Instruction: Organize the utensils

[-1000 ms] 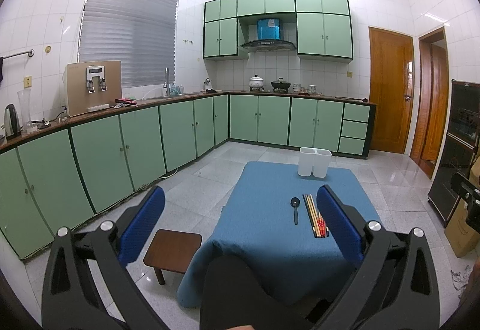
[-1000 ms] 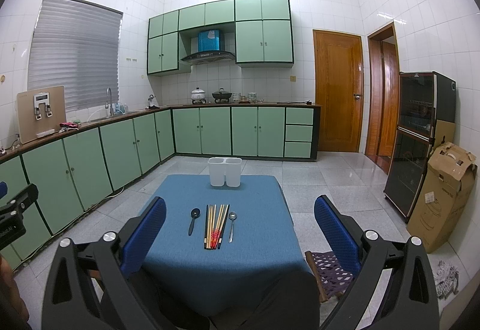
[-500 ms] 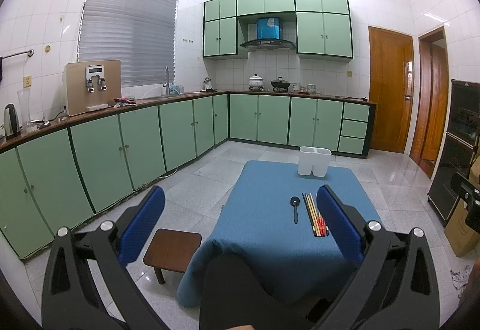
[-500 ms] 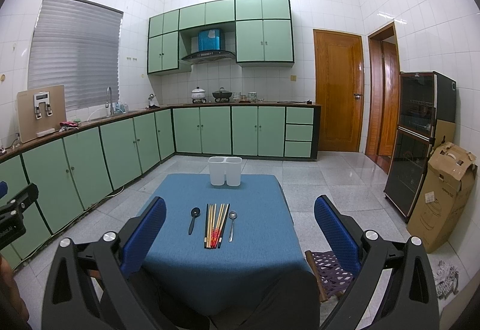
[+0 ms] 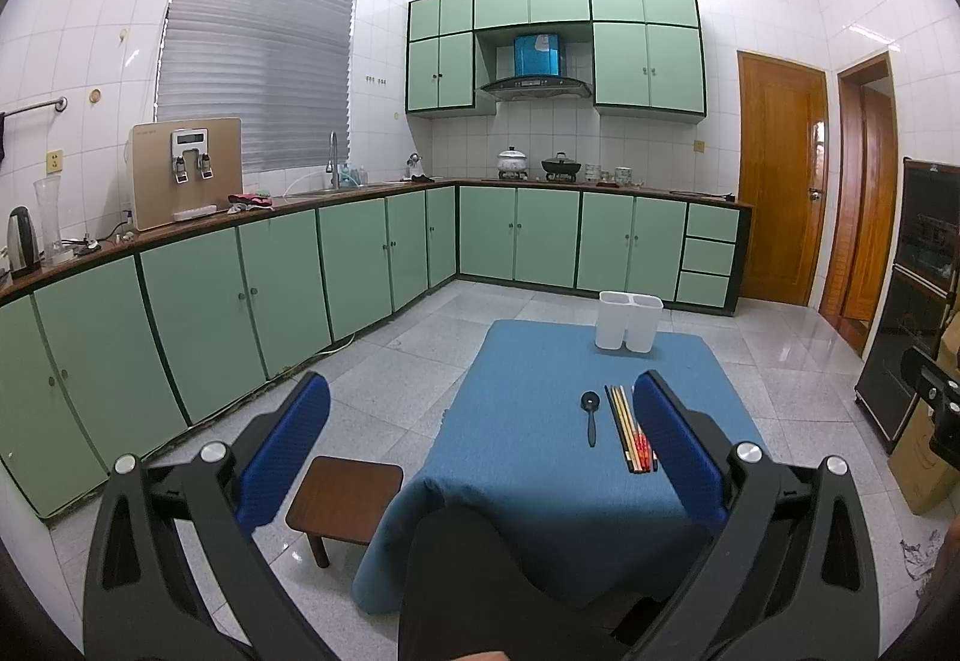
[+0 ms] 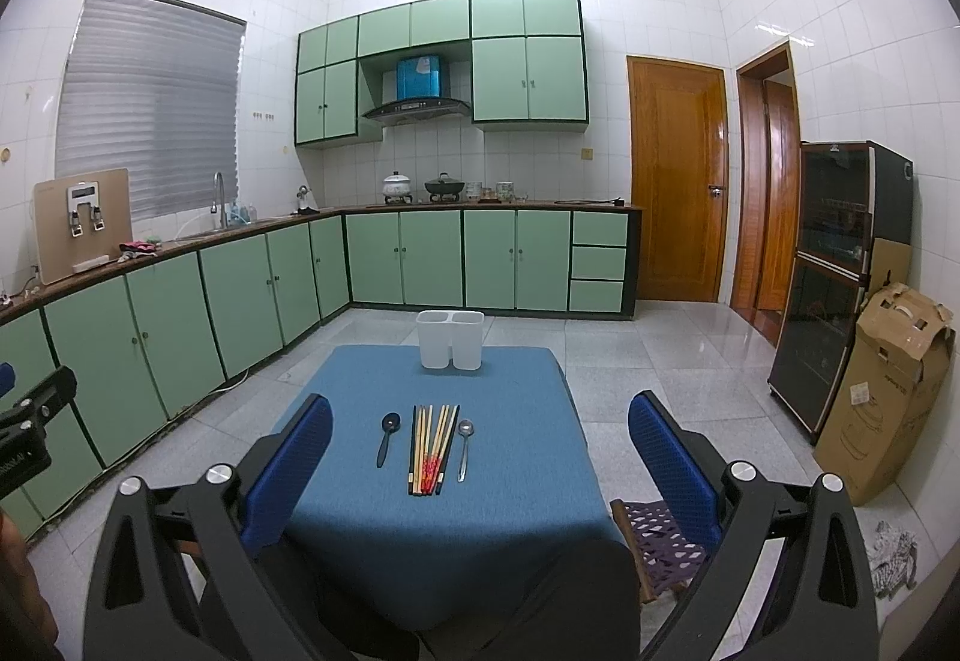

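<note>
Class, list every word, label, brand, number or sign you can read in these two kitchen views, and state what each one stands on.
No text reads clearly in either view.
Cardboard box: printed drawing, small lettering and a white label, too blurred to read.
Water dispenser: display panel, too small to read.
Black cabinet: small mark at the top edge, unreadable.
Range hood: pale patch on the blue part, illegible.
Utensil holder, chopsticks: no lettering visible.

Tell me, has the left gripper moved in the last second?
No. In the left wrist view the left gripper frames the stool and white holder exactly as before, so it has held steady.
</note>
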The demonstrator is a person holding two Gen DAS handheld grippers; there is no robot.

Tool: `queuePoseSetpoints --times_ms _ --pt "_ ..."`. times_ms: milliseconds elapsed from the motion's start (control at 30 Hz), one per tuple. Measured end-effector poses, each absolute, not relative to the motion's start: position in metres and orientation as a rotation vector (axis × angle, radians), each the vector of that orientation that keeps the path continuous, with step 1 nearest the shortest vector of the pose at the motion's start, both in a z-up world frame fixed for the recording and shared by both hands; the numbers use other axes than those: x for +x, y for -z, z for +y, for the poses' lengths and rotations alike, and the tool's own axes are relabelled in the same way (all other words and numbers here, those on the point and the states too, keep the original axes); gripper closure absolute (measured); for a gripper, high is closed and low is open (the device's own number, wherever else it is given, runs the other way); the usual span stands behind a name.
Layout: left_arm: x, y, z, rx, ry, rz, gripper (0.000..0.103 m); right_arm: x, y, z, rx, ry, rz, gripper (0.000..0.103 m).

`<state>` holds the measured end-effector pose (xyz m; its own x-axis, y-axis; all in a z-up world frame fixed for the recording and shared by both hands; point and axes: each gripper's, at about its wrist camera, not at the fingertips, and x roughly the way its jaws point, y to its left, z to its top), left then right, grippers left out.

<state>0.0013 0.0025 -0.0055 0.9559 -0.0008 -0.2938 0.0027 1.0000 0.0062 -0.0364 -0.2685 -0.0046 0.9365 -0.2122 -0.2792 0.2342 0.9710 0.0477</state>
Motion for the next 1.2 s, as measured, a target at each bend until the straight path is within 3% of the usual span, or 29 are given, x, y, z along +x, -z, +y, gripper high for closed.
queuePoseSetpoints --times_ms 300,500,800,1000,1200 --pt "0.024 0.021 0.001 0.007 0.002 0.34 0.005 -0.018 0.026 -0.276 0.08 0.225 0.316 0.006" --pt "0.082 0.054 -0.008 0.002 0.054 0.484 0.005 0.022 0.06 -0.29 0.073 0.202 0.415 0.006" --pt "0.193 0.132 -0.04 0.049 0.195 0.704 0.005 0.116 0.138 -0.318 0.095 0.15 0.649 0.006" --pt "0.233 0.163 -0.047 0.09 0.199 0.741 0.005 0.18 0.195 -0.334 0.114 0.154 0.767 0.007" --pt "0.264 0.195 -0.054 0.091 0.227 0.801 0.005 0.233 0.243 -0.339 0.113 0.122 0.843 0.024"
